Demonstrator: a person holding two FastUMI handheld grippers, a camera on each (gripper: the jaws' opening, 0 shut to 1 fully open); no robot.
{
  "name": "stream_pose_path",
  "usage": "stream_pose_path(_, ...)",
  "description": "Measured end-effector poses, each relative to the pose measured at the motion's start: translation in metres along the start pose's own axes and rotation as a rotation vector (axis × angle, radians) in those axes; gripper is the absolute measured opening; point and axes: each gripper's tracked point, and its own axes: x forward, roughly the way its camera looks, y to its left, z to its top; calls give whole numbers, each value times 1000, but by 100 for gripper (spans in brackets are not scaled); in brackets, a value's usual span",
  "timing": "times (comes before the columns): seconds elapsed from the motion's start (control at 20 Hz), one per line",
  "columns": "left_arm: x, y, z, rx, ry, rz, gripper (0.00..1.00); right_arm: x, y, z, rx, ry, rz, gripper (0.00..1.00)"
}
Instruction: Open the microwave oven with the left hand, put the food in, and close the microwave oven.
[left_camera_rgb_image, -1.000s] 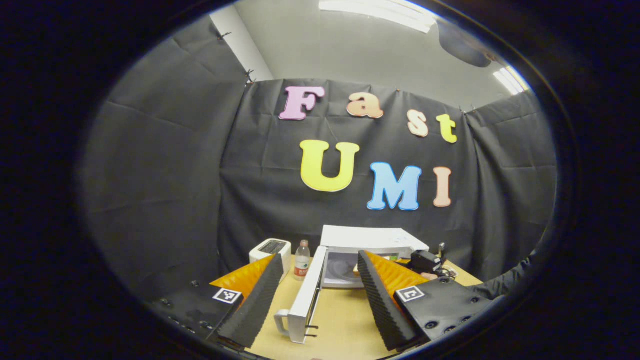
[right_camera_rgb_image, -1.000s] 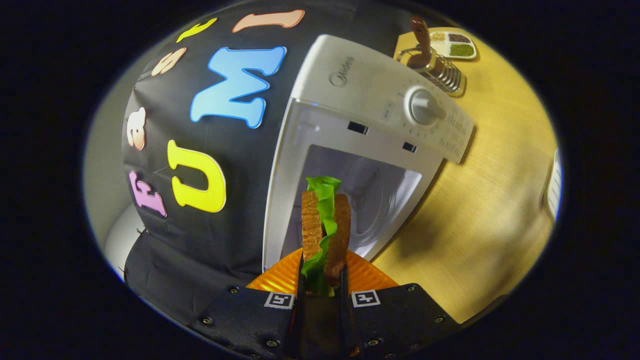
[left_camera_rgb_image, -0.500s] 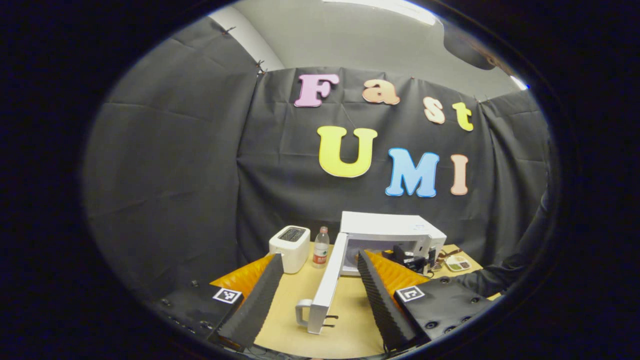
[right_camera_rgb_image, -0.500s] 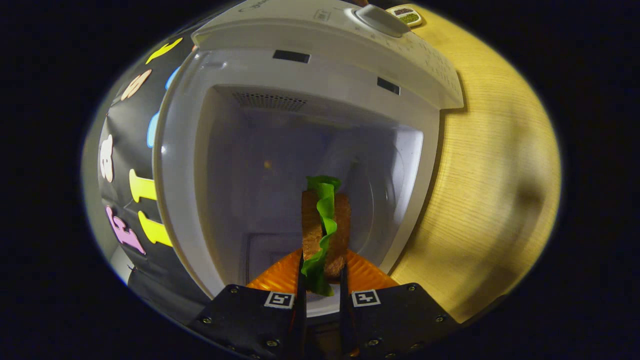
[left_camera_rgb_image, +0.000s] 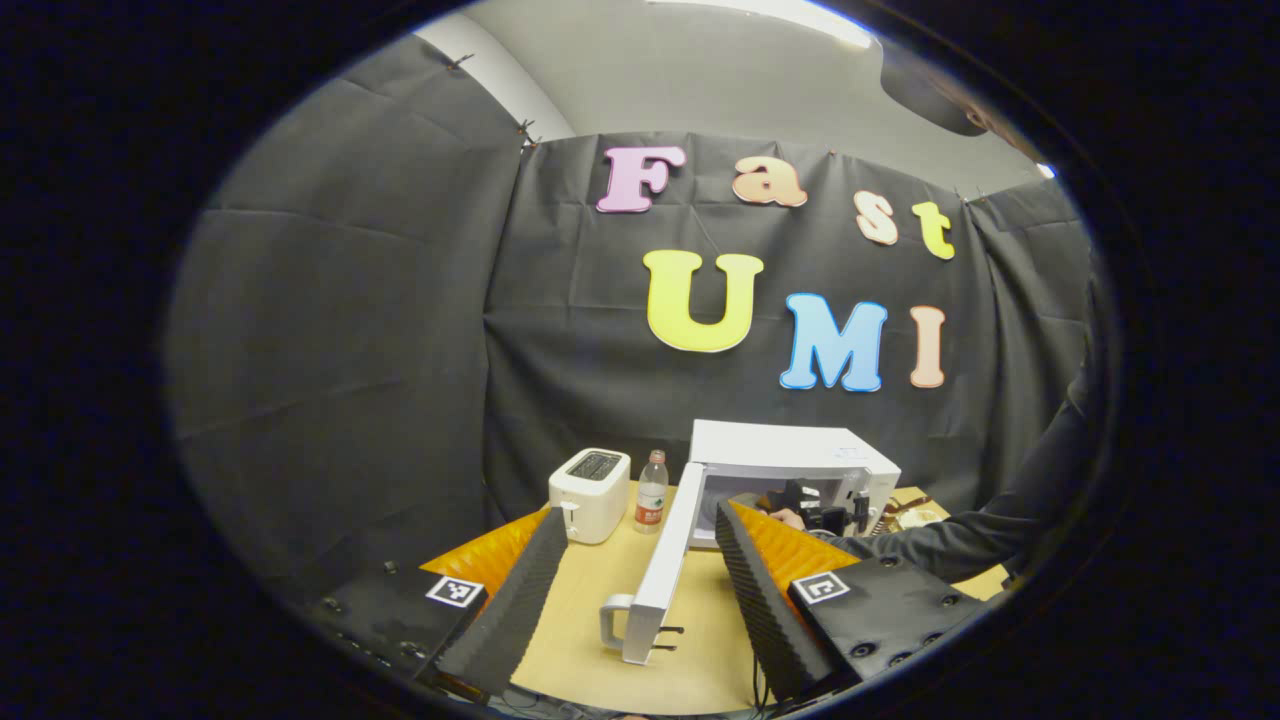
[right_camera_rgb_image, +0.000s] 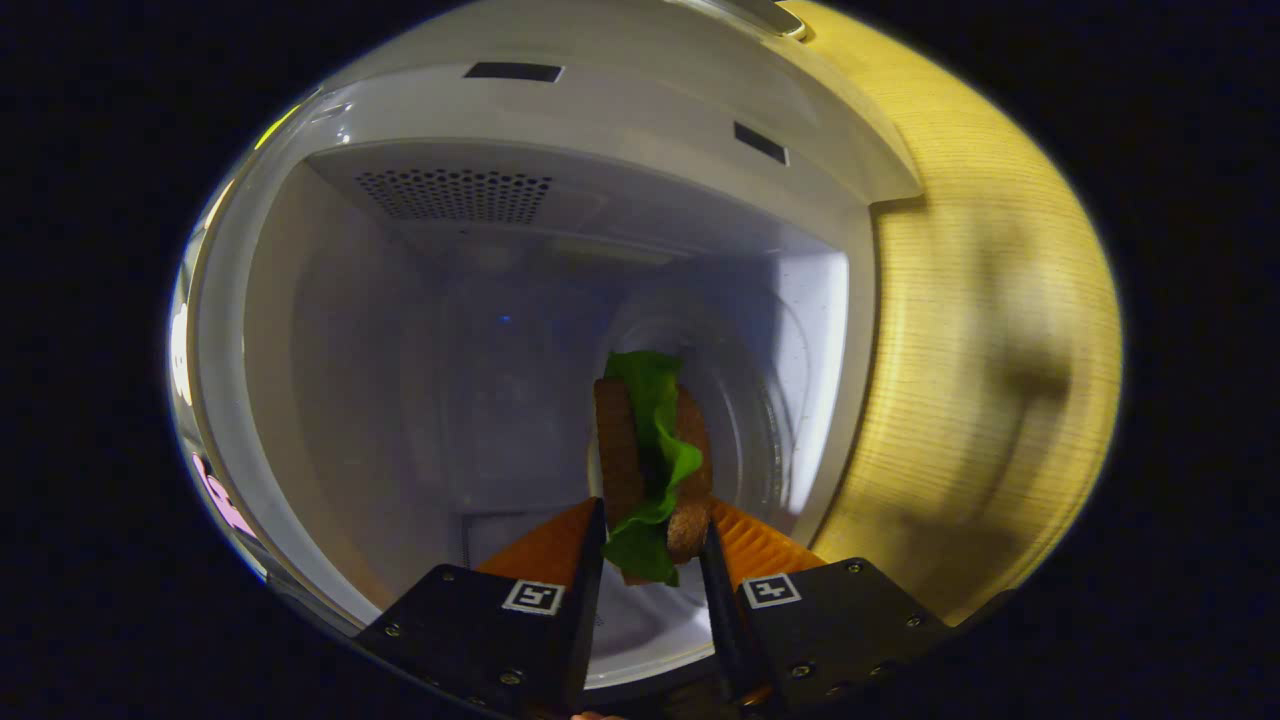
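Microwave oven (left_camera_rgb_image: 790, 455): glossy white casing; smooth, pale interior wall with a perforated vent at 11 o'clock in the right gripper view. Worktop (right_camera_rgb_image: 980, 330): light wood grain, matt. Left tongs (left_camera_rgb_image: 630, 580): ribbed black foam pads on orange plastic. Sandwich (right_camera_rgb_image: 650, 450): rough brown bread, glossy green leaf.

A white toaster (left_camera_rgb_image: 590, 480) is seen standing upright on the wooden table (left_camera_rgb_image: 585, 625), near the black cloth wall (left_camera_rgb_image: 340, 330). A small plastic bottle (left_camera_rgb_image: 651, 492) with a red label is placed just beside the toaster, upright. A grey ceiling (left_camera_rgb_image: 700, 70) with a lit lamp (left_camera_rgb_image: 800, 12) is seen above.
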Motion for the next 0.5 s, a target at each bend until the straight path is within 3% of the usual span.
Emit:
stream_pose_path(0.05, 3, -4, -1, 1, -2, -9, 99, -5, 1, -2, -10, 23, 12, 55)
stream_pose_path(0.1, 5, -7, 1, 5, -9, -17, 99, -11, 3, -4, -42, 43, 18, 73)
stream_pose_path(0.15, 8, -9, 1, 7, -16, -28, 99, -17, 3, -6, -95, 60, 23, 79)
stream_pose_path(0.2, 10, -10, 2, 5, -22, -30, 96, -23, 3, -6, -149, 77, 30, 96)
stream_pose_path(0.5, 16, -14, 3, -22, -46, -43, 96, -75, -20, 1, -323, 147, 71, 97)
